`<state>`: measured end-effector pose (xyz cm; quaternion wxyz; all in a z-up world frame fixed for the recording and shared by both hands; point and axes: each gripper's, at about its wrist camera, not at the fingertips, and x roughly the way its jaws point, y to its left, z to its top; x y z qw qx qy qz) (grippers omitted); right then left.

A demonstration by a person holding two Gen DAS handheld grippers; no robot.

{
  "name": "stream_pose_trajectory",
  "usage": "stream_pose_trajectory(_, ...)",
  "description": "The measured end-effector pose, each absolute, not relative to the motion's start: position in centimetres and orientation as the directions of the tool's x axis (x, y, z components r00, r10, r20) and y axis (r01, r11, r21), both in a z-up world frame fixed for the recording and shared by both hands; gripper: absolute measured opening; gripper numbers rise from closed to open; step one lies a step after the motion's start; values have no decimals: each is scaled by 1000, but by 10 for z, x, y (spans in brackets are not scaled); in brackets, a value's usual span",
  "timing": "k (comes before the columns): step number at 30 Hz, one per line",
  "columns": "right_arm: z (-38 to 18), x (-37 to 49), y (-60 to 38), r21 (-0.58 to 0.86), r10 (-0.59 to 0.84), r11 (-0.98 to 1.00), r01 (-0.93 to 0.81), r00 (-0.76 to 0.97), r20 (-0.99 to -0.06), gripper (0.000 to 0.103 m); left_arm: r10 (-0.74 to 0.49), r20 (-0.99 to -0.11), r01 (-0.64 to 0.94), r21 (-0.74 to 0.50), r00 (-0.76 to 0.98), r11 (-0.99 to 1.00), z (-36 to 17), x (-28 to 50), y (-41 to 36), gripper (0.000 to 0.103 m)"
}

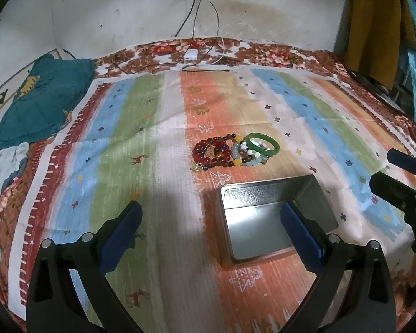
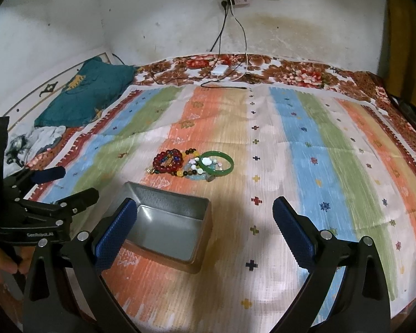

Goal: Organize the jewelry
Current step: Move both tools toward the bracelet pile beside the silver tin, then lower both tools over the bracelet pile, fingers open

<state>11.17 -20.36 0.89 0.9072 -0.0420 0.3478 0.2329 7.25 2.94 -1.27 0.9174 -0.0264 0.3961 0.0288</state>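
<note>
Nearest to me, both of my tongs hover spread wide and holding nothing: the left tongs [image 1: 210,236] and the right tongs [image 2: 205,230], each with 2 blue pads. Between them, on the striped cloth [image 1: 124,144] covering the bed, sits an open metal tin [image 2: 169,222] with nothing in it. Just beyond the tin, near the middle of the bed, lies the jewelry in 1 tight cluster: a red bead bracelet [image 1: 208,151], several mixed bead bracelets [image 1: 245,156], and a green bangle [image 1: 263,144] overlapping them. Farther off, by the bed's far edge, cables [image 2: 224,75] trail from a wall socket.

My worry is the overlap: lifting 1 piece could drag its neighbours along, and the smooth bangle may slip from the pads. The soft bed could also let the tin tip if nudged.
</note>
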Motion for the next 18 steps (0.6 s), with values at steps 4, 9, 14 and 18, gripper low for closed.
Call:
stream_pose_trajectory(4, 10, 121, -202, 98, 389, 893, -440, 643, -660, 99, 38, -726, -69, -14, 687, 997, -11, 81, 31, 97)
stream_pose_trajectory(9, 9, 138, -199, 102, 373, 902, -419, 640, -672, 99, 37, -735, -64, -8, 677, 998, -13, 94, 33, 97)
stream_pose_trajectory(14, 7, 152, -196, 98, 365, 904, -416, 633, -682, 99, 34, -746, -63, -11, 665, 998, -15, 105, 36, 97)
stream_pose_trajectory(18, 7, 160, -191, 86, 361, 902, -423, 633, -685, 99, 41, -760, -84, -18, 648, 996, -19, 116, 41, 97)
